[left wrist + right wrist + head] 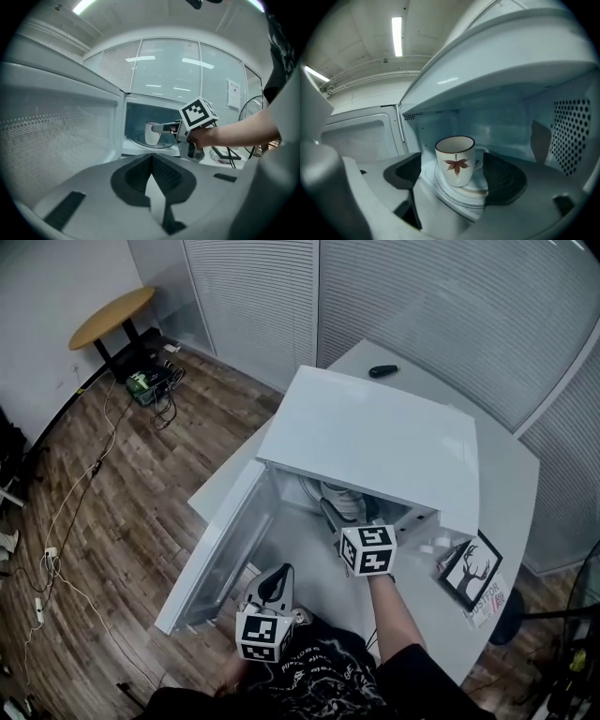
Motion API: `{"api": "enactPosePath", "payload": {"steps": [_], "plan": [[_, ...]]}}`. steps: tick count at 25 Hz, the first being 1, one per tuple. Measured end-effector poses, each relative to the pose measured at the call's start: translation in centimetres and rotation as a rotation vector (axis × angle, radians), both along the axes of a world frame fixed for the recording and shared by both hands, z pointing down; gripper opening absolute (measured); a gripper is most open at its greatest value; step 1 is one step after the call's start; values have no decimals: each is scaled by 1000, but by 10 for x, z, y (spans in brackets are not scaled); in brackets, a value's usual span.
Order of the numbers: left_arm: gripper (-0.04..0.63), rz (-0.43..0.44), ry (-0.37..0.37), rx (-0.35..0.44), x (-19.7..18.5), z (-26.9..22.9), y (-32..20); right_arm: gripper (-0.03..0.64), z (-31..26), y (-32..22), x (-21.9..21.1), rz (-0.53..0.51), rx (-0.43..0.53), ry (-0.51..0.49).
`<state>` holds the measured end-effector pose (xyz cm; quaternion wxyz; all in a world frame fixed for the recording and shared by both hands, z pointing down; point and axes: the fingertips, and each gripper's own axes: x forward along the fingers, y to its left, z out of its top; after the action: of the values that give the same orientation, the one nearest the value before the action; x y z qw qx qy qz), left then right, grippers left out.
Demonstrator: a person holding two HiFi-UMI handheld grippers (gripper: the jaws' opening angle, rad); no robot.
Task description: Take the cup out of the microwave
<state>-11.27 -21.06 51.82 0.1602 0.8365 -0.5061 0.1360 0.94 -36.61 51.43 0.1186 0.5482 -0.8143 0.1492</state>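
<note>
White cup [456,161] stands between right gripper [453,180] fingers [404,171], spread wide, ungripped.

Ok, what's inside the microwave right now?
A leaf-print cup on a plate, the open right claw flanking it without touching. The cup covers the plate's middle; whether it holds anything can't be seen.

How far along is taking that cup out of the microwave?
Done: the microwave door stands open. In hand: the right gripper is inside, open jaws on either side of the cup, not yet gripping it. To do: close on the cup, lift it off the turntable and bring it out.
</note>
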Motion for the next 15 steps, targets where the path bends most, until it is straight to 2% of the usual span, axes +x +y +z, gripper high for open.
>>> {"api": "enactPosePath", "payload": {"steps": [15], "plan": [[6,-14,1,-25,0,1,-2,407,18,-28,-10,-1,-20,6]]}}
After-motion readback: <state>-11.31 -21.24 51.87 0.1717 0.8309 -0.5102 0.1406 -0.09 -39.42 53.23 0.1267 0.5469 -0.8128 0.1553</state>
